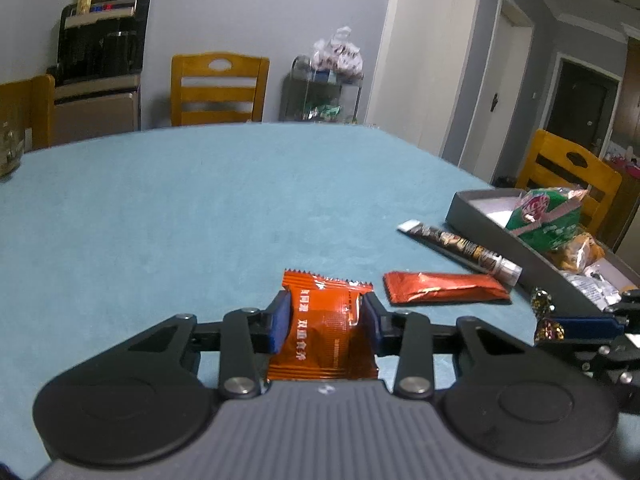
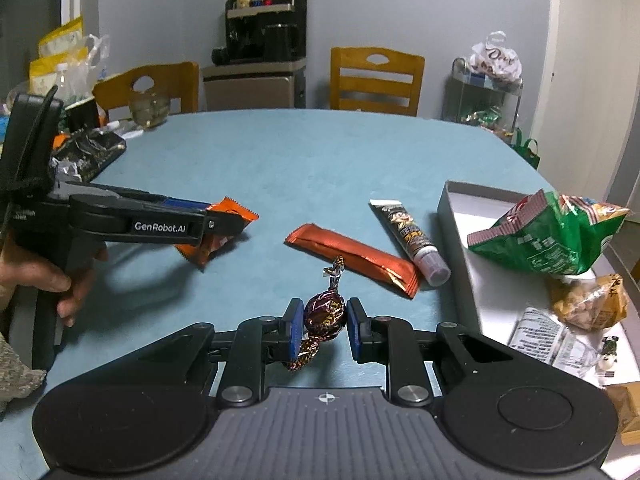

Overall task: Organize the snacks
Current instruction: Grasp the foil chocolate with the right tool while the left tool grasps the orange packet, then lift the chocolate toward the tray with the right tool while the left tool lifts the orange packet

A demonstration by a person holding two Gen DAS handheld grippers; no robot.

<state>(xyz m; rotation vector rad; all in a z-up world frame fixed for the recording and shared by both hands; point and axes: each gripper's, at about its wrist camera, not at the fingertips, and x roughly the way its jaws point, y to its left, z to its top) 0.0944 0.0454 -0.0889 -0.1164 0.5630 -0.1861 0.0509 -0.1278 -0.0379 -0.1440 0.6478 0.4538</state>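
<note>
"GenRobot.AI" stands in white on the left gripper [image 2: 224, 220]; "Dove" on the far plastic bag [image 2: 498, 58].

We saw a blue-clothed table [image 2: 300, 152]; left of its grey tray [image 2: 450, 204] lay a tube [image 2: 408, 236] and an orange bar [image 2: 352, 258].

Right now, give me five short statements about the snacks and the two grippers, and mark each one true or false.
1. The left gripper holds an orange snack packet. True.
2. The right gripper is empty. False: a foil-wrapped chocolate sits between its pads.
3. The green chip bag lies in the grey box. True.
4. The red-orange bar wrapper is inside the box. False: it lies on the blue tablecloth.
5. The printed tube stands upright. False: it lies flat.
</note>
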